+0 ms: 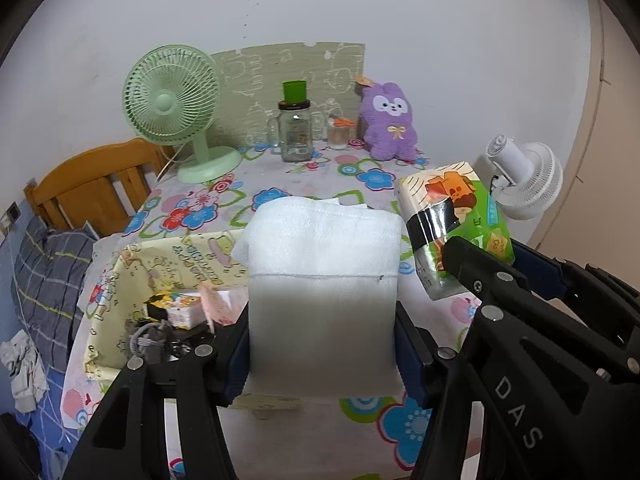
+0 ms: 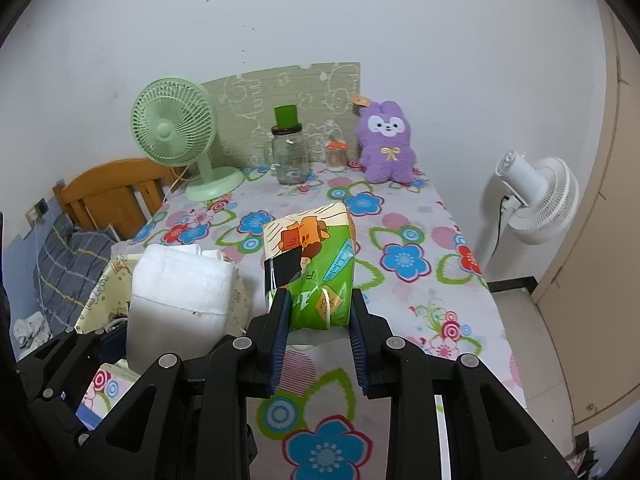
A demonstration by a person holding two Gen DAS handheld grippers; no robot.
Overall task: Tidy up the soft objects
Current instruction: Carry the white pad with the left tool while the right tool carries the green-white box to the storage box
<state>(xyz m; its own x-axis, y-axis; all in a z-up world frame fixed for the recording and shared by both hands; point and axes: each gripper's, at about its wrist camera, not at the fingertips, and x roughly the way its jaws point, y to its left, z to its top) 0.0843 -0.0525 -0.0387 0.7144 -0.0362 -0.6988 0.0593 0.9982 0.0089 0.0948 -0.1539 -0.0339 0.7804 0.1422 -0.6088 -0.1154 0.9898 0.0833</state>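
Note:
My left gripper (image 1: 322,344) is shut on a folded white towel (image 1: 324,264) and holds it above the table, over the right edge of a yellow fabric basket (image 1: 120,280). The towel (image 2: 180,292) also shows at the left in the right wrist view. My right gripper (image 2: 320,316) is shut on a green tissue pack (image 2: 316,256) with a black tape band, held above the table. The tissue pack (image 1: 456,224) appears to the right of the towel in the left wrist view. A purple plush rabbit (image 1: 390,124) sits at the table's far right edge.
The table has a floral cloth (image 2: 400,256). A green desk fan (image 1: 176,108), a glass jar with a green cup on it (image 1: 295,128) and a small jar (image 1: 338,134) stand at the back. A white floor fan (image 2: 536,200) stands right of the table. A wooden bed headboard (image 1: 92,188) is to the left.

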